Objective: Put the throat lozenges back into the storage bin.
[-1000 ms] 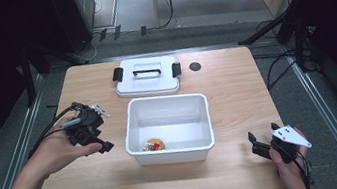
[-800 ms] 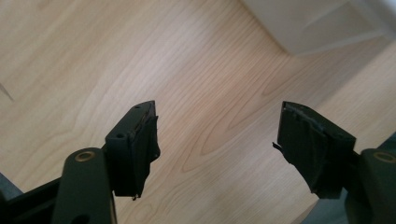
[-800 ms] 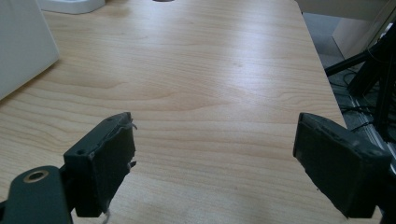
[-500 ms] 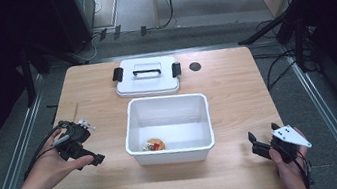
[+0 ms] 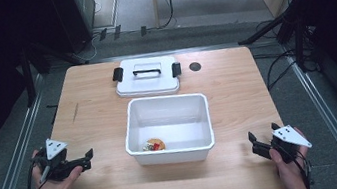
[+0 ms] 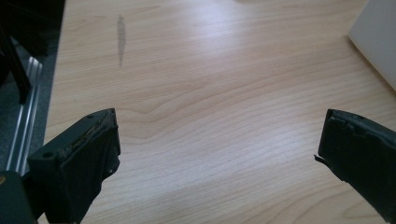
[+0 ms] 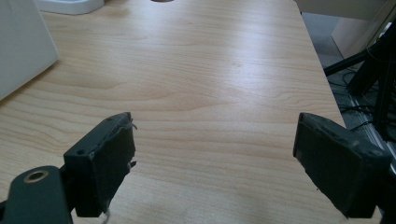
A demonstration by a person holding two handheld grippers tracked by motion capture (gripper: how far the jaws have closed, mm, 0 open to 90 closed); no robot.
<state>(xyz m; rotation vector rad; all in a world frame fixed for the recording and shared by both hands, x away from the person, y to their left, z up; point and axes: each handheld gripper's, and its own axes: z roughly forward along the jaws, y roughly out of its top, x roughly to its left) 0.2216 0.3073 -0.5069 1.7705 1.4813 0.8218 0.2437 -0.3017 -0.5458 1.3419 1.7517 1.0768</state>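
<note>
White plastic dominates our high view: an open bin [image 5: 168, 127] sits mid-table [image 5: 226, 86] with a small orange-and-red item [image 5: 154, 144] in its near left corner, and its lid [image 5: 146, 76] lies flat just behind it. Our left gripper [image 5: 85, 160] rests well left of the bin, our right gripper [image 5: 253, 143] off its near right corner, both apart from it. From the left gripper view, we see jaws just opened wide over bare wood, nothing between them, the bin's wall at the right edge. From the right gripper view, jaws likewise gape empty, with the bin's wall at the left edge.
</note>
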